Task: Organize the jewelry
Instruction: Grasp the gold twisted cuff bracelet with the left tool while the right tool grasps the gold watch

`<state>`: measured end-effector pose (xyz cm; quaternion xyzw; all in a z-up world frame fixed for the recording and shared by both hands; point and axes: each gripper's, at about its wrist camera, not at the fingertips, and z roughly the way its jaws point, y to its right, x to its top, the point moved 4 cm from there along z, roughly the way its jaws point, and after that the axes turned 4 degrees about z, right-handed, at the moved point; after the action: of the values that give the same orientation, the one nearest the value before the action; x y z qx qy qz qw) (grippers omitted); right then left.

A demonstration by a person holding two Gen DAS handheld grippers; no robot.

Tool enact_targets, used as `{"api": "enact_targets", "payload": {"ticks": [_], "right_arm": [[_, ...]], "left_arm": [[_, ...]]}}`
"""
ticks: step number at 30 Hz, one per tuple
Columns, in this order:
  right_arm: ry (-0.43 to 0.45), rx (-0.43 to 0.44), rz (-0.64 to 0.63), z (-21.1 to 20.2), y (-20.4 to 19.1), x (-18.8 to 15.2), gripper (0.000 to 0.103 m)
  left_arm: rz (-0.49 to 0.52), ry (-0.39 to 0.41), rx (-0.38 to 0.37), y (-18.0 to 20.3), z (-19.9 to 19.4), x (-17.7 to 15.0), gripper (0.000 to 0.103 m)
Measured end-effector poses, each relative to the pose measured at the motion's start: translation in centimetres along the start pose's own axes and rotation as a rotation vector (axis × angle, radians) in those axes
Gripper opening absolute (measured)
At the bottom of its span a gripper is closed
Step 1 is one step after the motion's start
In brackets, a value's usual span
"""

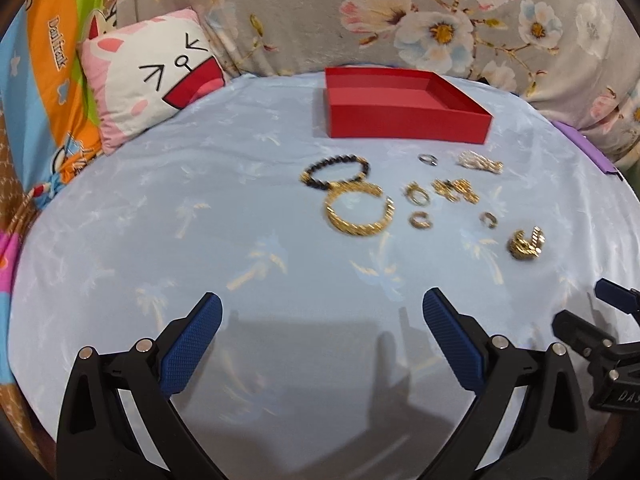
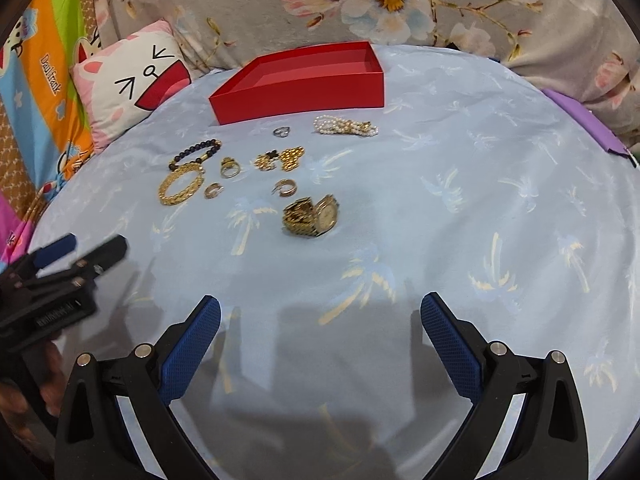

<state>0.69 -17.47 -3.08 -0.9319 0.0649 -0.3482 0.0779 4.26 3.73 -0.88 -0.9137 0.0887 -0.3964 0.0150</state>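
An open red box (image 1: pixel 404 120) (image 2: pixel 296 94) sits at the back of a light blue cloth. In front of it lie loose pieces: a black bead bracelet (image 1: pixel 336 172) (image 2: pixel 196 152), a gold bangle (image 1: pixel 358 212) (image 2: pixel 180 188), a silver ring (image 1: pixel 428 159) (image 2: pixel 282 131), a pearl bracelet (image 1: pixel 480 163) (image 2: pixel 346 126), gold rings (image 1: pixel 418 196) (image 2: pixel 230 168), gold earrings (image 1: pixel 458 190) (image 2: pixel 280 159) and a gold watch (image 1: pixel 526 244) (image 2: pixel 312 216). My left gripper (image 1: pixel 322 320) is open and empty, well short of the jewelry. My right gripper (image 2: pixel 320 322) is open and empty, below the watch.
A cat-face pillow (image 1: pixel 152 76) (image 2: pixel 132 80) lies at the back left, against a colourful cartoon blanket (image 1: pixel 44 80). A floral grey blanket (image 1: pixel 400 12) runs along the back. A purple item (image 2: pixel 588 124) lies at the cloth's right edge.
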Motion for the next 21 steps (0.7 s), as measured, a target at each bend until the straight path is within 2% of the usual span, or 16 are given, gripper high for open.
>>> {"api": "enact_targets", "payload": {"ticks": [5,9,13,15,17,19,21], "right_arm": [[0.007,-0.009,0.012,0.5,0.8,1.7,0.098],[0.008,0.003,0.03,0.9,1.1,2.8,0.098],[0.007,0.002,0.036,1.3,1.2,3.3,0.098],[0.0,0.004,0.039,1.6,1.3,3.4,0.098],[-0.007,0.001,0.039,1.9,1.3,3.4,0.098],[-0.011,0.0,0.037,2.1,1.3,3.4,0.098],[-0.014,-0.003,0.035,2.3,1.4,3.5,0.098]], "left_arm": [[0.025,-0.013,-0.005,-1.2,1.5,2.5,0.098],[0.075,-0.059,-0.086,0.4,4.0,4.2,0.098],[0.152,-0.059,-0.091,2.4,5.6,4.8,0.098],[0.155,-0.071,-0.095,2.7,6.5,5.0,0.098],[0.143,-0.096,-0.108,2.6,7.3,5.0,0.091],[0.128,-0.128,-0.138,2.5,8.1,4.7,0.078],[0.12,-0.13,-0.149,2.6,8.5,4.5,0.075]]}}
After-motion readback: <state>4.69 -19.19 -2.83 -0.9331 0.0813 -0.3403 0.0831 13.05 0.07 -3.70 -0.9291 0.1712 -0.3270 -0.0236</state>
